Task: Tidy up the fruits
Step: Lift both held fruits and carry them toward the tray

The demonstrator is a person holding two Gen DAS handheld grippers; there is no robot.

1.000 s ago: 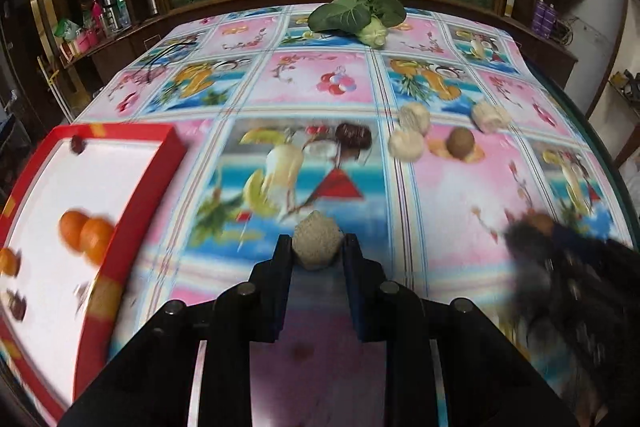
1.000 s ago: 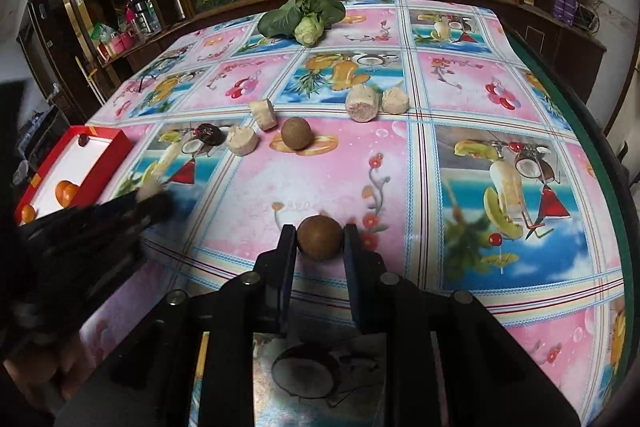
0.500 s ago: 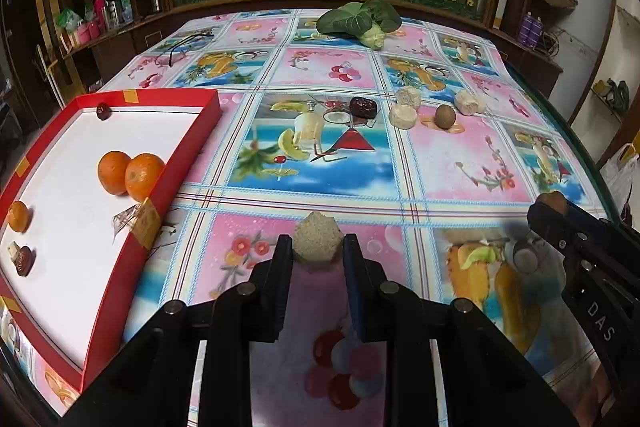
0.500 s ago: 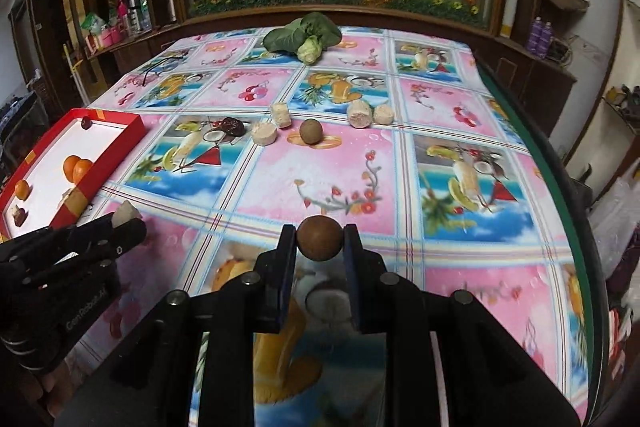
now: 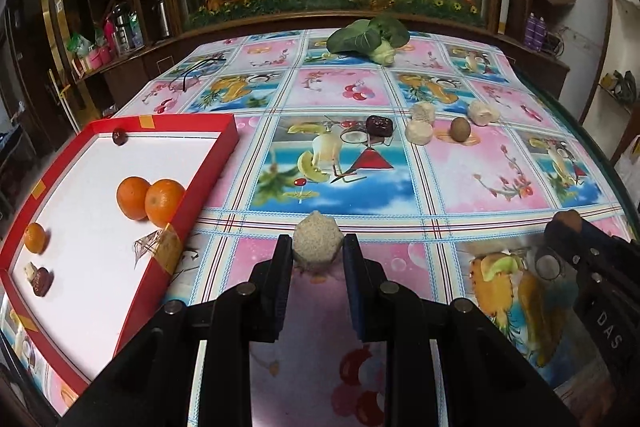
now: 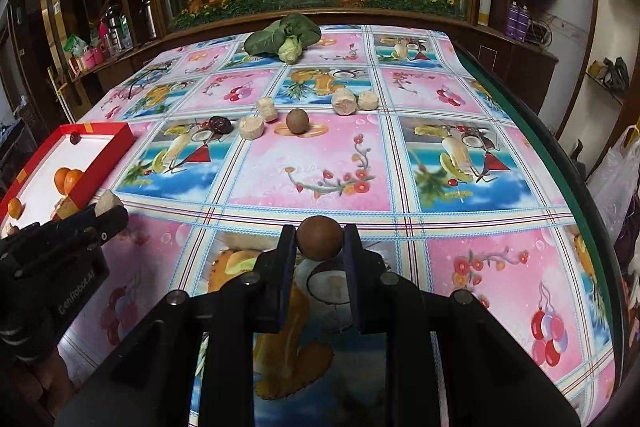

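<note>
My left gripper (image 5: 317,247) is shut on a pale beige rough chunk (image 5: 317,242), held above the tablecloth just right of the red tray (image 5: 208,163). That tray holds two oranges (image 5: 150,198), a smaller orange (image 5: 35,237) and dark pieces (image 5: 42,282). My right gripper (image 6: 320,241) is shut on a round brown fruit (image 6: 320,238) over the near part of the table. Further back lie several pale chunks (image 6: 252,127), a second brown fruit (image 6: 297,123) and a dark red piece (image 6: 220,125). Each gripper shows at the edge of the other's view: the left gripper (image 6: 105,207) and the right gripper (image 5: 568,221).
A leafy green vegetable (image 5: 370,37) lies at the far end of the fruit-print tablecloth (image 5: 500,171). The table's dark green edge (image 6: 560,163) curves along the right. A planter wall runs behind, shelves with bottles (image 5: 120,31) stand at the left, and plastic bags (image 6: 616,179) hang at the right.
Both grippers drew back toward the near side of the table and rose slightly, each keeping its piece. The red tray now shows more fully in the left wrist view. Little moved in the last half second.
</note>
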